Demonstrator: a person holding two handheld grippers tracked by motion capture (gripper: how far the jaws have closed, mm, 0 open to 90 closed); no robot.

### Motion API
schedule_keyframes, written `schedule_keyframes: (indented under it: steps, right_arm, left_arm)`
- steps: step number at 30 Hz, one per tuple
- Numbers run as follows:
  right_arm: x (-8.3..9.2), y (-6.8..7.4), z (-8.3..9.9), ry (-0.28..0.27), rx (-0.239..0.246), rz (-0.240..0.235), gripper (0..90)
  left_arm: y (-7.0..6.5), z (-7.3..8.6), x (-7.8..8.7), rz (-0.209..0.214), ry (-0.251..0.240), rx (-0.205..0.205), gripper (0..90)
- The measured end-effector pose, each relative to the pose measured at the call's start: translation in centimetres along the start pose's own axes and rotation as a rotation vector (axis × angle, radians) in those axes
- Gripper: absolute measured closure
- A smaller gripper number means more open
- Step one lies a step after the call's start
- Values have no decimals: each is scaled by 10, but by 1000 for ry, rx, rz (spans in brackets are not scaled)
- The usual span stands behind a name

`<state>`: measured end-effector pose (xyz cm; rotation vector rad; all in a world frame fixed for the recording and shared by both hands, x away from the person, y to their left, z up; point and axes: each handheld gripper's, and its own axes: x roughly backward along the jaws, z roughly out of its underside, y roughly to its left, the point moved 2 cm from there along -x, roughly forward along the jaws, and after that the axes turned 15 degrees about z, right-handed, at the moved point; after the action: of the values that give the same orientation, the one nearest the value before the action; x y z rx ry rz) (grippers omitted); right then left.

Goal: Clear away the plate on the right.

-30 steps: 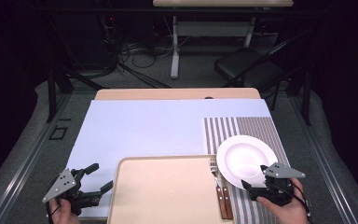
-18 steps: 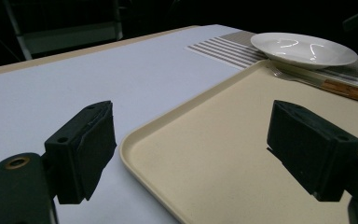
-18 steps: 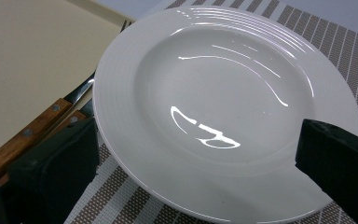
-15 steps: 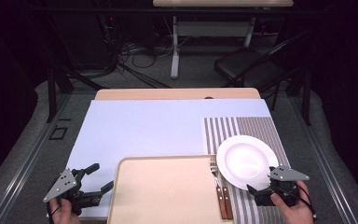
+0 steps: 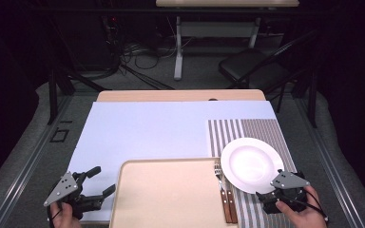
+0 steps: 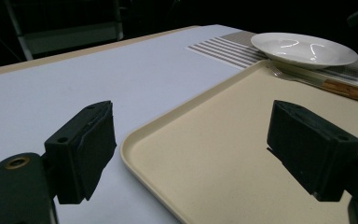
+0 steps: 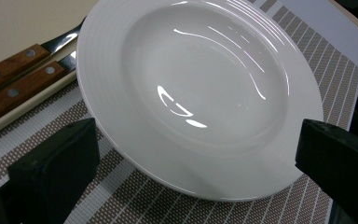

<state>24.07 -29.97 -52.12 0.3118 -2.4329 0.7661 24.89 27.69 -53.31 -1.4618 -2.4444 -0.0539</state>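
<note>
the right gripper [image 7: 191,154] sat with jaws just opened wide at the near rim of the plate [image 5: 251,164] on the striped mat [image 5: 266,130], apparently set there for dining, while the left gripper [image 5: 97,183] waited open beside the tray [image 5: 166,199].

Overhead light falls evenly on the pale table [image 5: 147,133], while the room beyond it sinks into near-black. Bright curved glare streaks cross the white plate [image 7: 200,88] just ahead of the right gripper [image 7: 196,163], whose jaws loom dark and soft-focused at the frame's bottom. Ahead of the left gripper [image 6: 191,149], the tray [image 6: 223,154] takes a soft shadow; the far plate looks slightly blurred, perhaps from distance.
</note>
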Motion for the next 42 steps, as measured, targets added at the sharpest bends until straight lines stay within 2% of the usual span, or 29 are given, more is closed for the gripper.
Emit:
schedule_keyframes:
  steps: [11, 17, 19, 21, 23, 24, 30, 31, 32, 33, 34, 38, 39, 40, 41, 42]
  right_arm:
    - [-7, 2, 1, 38, 156, -9, 0]
    - [-9, 7, 0, 64, 263, 20, 0]
    - [-10, 10, 1, 75, 277, 35, 0]
    - [-11, 10, 1, 82, 311, 51, 0]
    - [-13, 12, 2, 82, 321, 69, 0]
    - [-11, 12, 2, 111, 334, 74, 0]
    - [-14, 17, 4, 96, 342, 91, 0]
    - [-13, 17, 4, 113, 352, 92, 0]
    - [-11, 16, 3, 152, 376, 146, 0]
    - [-10, 15, 2, 163, 412, 167, 0]
    - [-13, 15, 4, 163, 381, 143, 0]
    - [-16, 16, 3, 173, 418, 201, 0]
    - [-18, 17, 4, 160, 407, 182, 0]
    - [-20, 18, 4, 162, 416, 172, 0]
    - [-23, 19, 4, 148, 413, 133, 0]
    - [-27, 21, 5, 105, 388, 135, 0]
  left_arm:
    - [1, 0, 0, 5, 6, 2, 155]
    - [1, 0, -1, 7, 5, 1, 155]
    - [0, 0, -1, 7, 5, 1, 155]
    - [1, 0, -1, 7, 5, 3, 155]
    - [1, 0, -1, 7, 5, 4, 155]
    - [1, 0, -1, 8, 5, 4, 155]
    - [1, 0, -1, 9, 5, 4, 155]
    - [1, 0, -1, 9, 5, 4, 155]
    - [1, 0, -1, 10, 6, 3, 155]
    - [1, 0, -1, 9, 5, 3, 155]
    - [1, 0, -1, 9, 5, 4, 155]
    - [1, 0, -1, 2, 5, 6, 155]
    - [1, 0, -1, 3, 5, 6, 155]
    - [1, 0, -2, 7, 6, 5, 155]
    - [1, 0, -2, 7, 6, 5, 155]
    - [1, 0, -1, 7, 5, 5, 155]
